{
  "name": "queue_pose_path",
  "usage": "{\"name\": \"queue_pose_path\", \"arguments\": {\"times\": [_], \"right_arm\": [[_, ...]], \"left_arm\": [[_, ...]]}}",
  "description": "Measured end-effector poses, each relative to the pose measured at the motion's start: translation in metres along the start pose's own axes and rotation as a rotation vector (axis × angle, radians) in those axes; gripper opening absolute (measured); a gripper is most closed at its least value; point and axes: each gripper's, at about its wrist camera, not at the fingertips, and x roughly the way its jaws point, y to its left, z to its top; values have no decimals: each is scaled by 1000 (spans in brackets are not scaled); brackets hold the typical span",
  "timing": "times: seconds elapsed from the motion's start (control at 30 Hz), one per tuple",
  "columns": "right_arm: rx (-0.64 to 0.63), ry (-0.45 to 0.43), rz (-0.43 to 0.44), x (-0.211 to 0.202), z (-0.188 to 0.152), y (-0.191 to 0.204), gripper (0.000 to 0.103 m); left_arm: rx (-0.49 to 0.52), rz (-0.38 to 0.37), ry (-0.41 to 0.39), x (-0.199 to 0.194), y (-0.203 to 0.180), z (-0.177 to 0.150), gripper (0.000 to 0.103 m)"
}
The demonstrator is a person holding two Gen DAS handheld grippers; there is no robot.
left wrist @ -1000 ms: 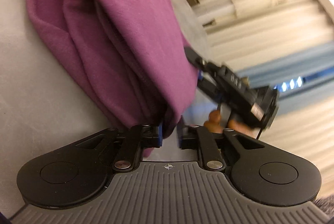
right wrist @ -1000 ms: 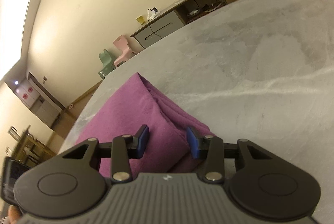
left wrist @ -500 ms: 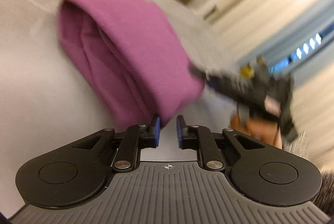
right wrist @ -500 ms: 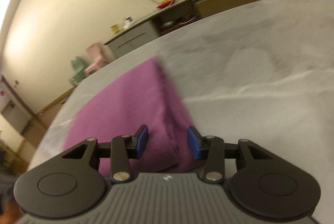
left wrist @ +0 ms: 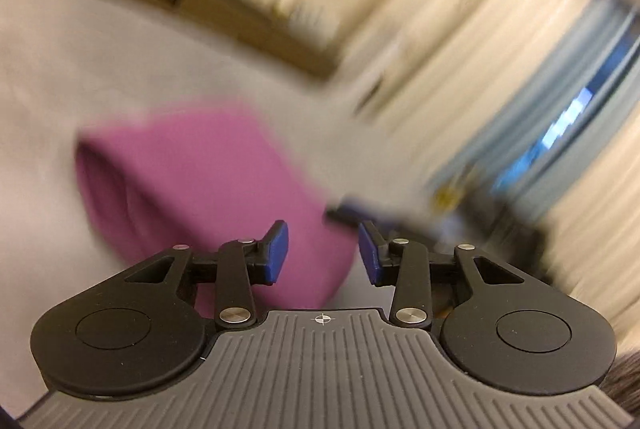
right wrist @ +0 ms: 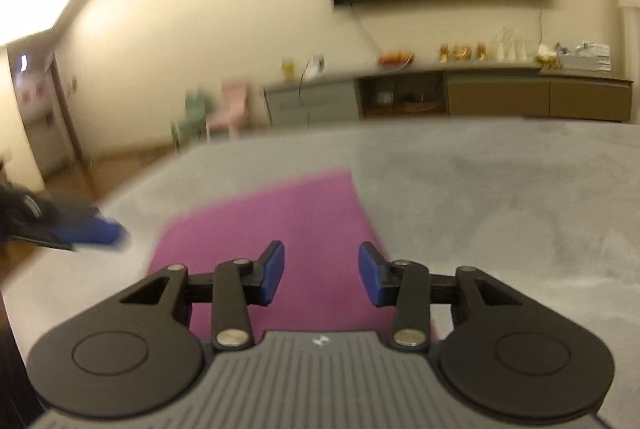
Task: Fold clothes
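1. The left gripper (left wrist: 322, 253) has just been opening its fingers; they now stand apart, blue pads facing, with nothing between them.
2. The right gripper (right wrist: 321, 275) holds its fingers apart at a middle width, and they hold nothing.
3. The purple garment (right wrist: 280, 229) lies folded on the grey desk (right wrist: 500, 197), just beyond both grippers and below them.
4. It is a soft matte cloth, a flat rectangle with a rounded fold showing layers on the left edge (left wrist: 104, 189) in the left wrist view.
5. Its long axis seems to run away from the right gripper, though blur makes this uncertain.
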Motion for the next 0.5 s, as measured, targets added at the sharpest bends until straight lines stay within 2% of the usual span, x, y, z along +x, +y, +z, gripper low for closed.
{"name": "queue_pose_path", "arguments": {"times": [0.03,0.07,0.17,0.3,0.37,0.43,0.5], "right_arm": [[-18,46,-11,8,-5,-1,40],[-29,77,-16,12,-8,-3,41],[-31,101,-5,12,-4,-6,42],[-25,85,-27,13,-9,-3,42],[-36,63,-87,10,-14,5,44],[-69,30,-174,12,-19,15,47],[-34,27,-195,14,-18,7,65]], "left_arm": [[22,37,38,14,-1,-10,24],[60,53,25,17,-5,-20,24],[123,86,12,14,-15,-31,26],[317,143,67,14,-24,-30,25],[354,143,88,18,-23,-27,24],[359,143,97,23,-23,-24,24],[388,158,114,27,-29,-25,24]]}}
